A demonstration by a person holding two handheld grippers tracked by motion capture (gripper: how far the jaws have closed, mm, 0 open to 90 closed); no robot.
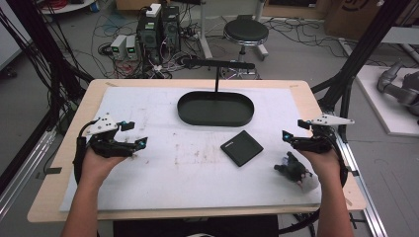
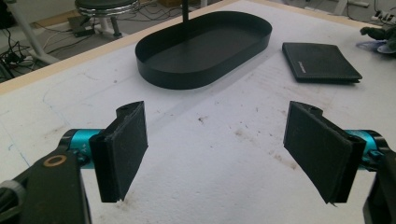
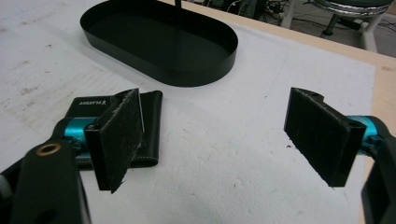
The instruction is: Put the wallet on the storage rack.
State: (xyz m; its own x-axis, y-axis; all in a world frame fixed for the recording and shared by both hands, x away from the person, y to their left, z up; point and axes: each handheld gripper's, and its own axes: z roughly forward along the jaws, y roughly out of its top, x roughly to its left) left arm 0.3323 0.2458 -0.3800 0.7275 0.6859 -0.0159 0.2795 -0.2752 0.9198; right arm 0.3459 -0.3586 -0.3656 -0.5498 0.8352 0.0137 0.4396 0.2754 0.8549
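I take the oval tray as my landmark; it sits at the far middle of the white mat, with a thin upright post rising from its far rim.

The wallet lies flat on the mat, closed, on the near side of the tray and a little to its right, apart from the tray wall. It rests rotated, so that a corner rather than an edge faces the tray. It is close to square, so the long axis is weak; in the right gripper view the folded spine of the wallet runs away from the camera toward the tray, with the printed label at the opposite edge. I judge that this skew leaves the spine edge open to an approach from the right side.

The right gripper hovers to the right of the tray and nearer than it, just beside the wallet; its jaws stand wide with nothing between them, one pad passing in front of the wallet in its own view. I read this as a ready stance for a pick.

The left gripper is held well to the left of the tray, near side, jaws likewise wide and empty, above bare mat. I judge it parked clear of the work.

A small dark object lies under the right hand; I cannot identify it.
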